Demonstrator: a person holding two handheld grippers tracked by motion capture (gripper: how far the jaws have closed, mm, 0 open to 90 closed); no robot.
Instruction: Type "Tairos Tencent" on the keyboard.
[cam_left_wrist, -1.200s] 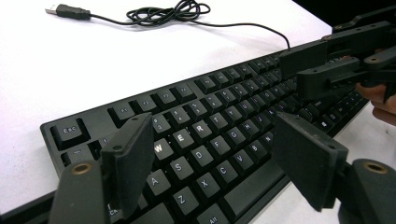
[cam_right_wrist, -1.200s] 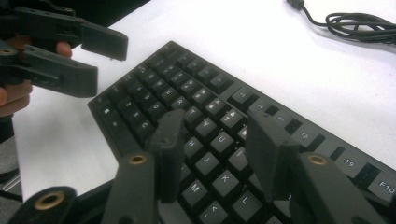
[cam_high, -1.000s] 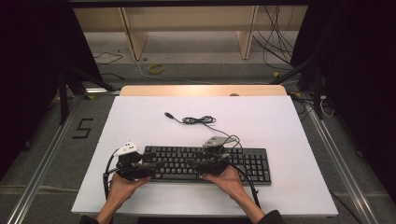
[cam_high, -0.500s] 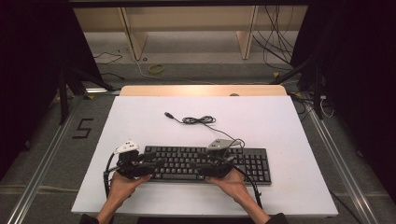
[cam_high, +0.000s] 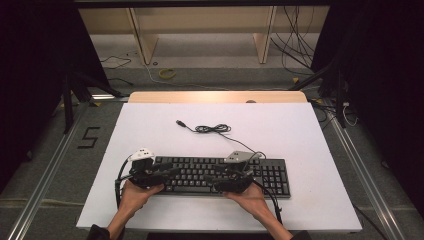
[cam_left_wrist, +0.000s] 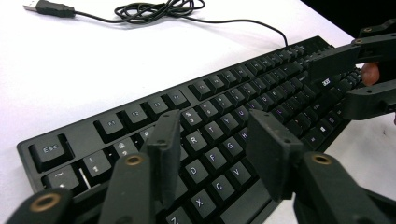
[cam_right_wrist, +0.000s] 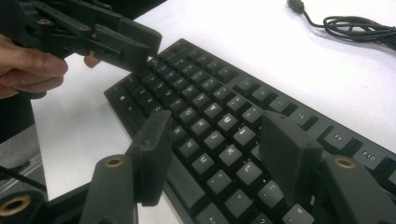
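A black keyboard lies flat near the front of the white table. Its thin black cable runs in a loose coil to a USB plug behind it. My left gripper hovers low over the keyboard's left letter keys. It is open, its jaws have just been closing, and nothing is pinched between them. My right gripper points left over the middle keys. It is also open and has just been opening further, with nothing held. The two grippers face each other, tips apart.
A bare wooden strip borders the table's far edge. Beyond it stand wooden shelf legs, floor cables and a yellow ring. A metal rail runs along the left side of the table.
Both hands keep their places at the keyboard's front. The left gripper's jaws stand a little closer together than before.
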